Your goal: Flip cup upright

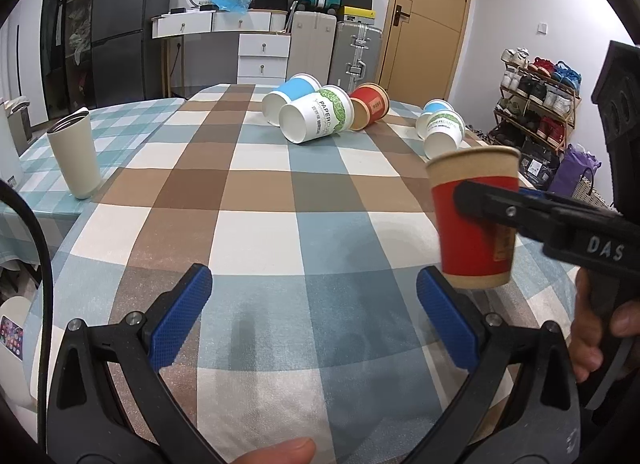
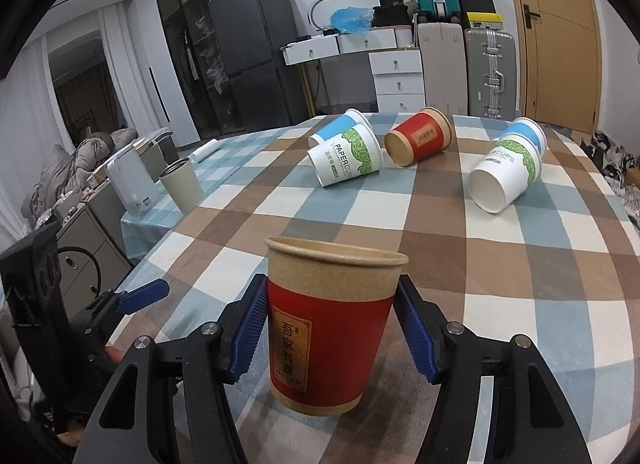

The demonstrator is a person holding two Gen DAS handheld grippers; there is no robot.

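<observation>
1. Cup [image 2: 332,328] sits between the jaws of my right gripper [image 2: 332,328], mouth up and close to vertical, leaning only slightly. The blue pads press on the red band at mid-height, one on each side.
2. My judgement is that the flip itself is done and the step in hand is the set-down. In the left wrist view the cup's base looks to hang just above the checked cloth of the table [image 1: 256,232], though I cannot be sure it is clear of it.
3. To do it well I would lower straight down until the whole base ring meets the cloth, level the lean first, and only then ease the jaws apart. Paper walls dent easily, so no extra squeeze.
4. Opening evenly matters: a pad that drags on one side could tip so light a cup.
5. My left gripper [image 1: 316,320] hangs spread wide with nothing in it, low over the near table, beside the cup and not touching it.
6. Looks: kraft-brown rim and base, red wrap, a gold-framed label with Chinese characters, rim round and uncrushed.
7. Five other paper cups lie on their sides farther back, well apart from my set-down spot.
</observation>
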